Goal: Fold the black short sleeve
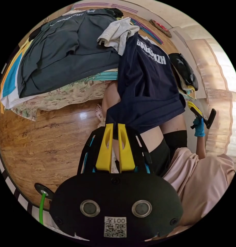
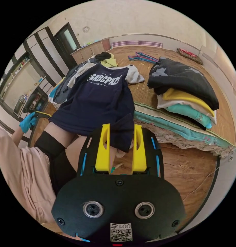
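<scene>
I stand by a low bed (image 2: 190, 133) with a woven mat on top, on a shiny wood floor (image 1: 45, 144). The dark shirt (image 2: 97, 103) with white letters lies half on the bed, and its bottom edge hangs off the side over my legs.

My left claw (image 1: 115, 127) has its yellow jaws close together, pinching the hem of the shirt (image 1: 146, 85). My right claw (image 2: 120, 128) has its jaws apart, with a corner of the shirt hanging between them. I cannot tell if they press on it.

The right gripper view shows a neat pile (image 2: 187, 95) of folded clothes on the mat: black on top, then yellow, white and teal. It also shows dark doors (image 2: 63, 43) and shelves (image 2: 20, 77) by the wall, and my blue glove (image 2: 27, 122) on the left claw.

The left gripper view shows a messy heap (image 1: 66, 51) of grey clothes on the bed, and my right claw (image 1: 202, 115) out to the side in a blue glove (image 1: 199, 127).
</scene>
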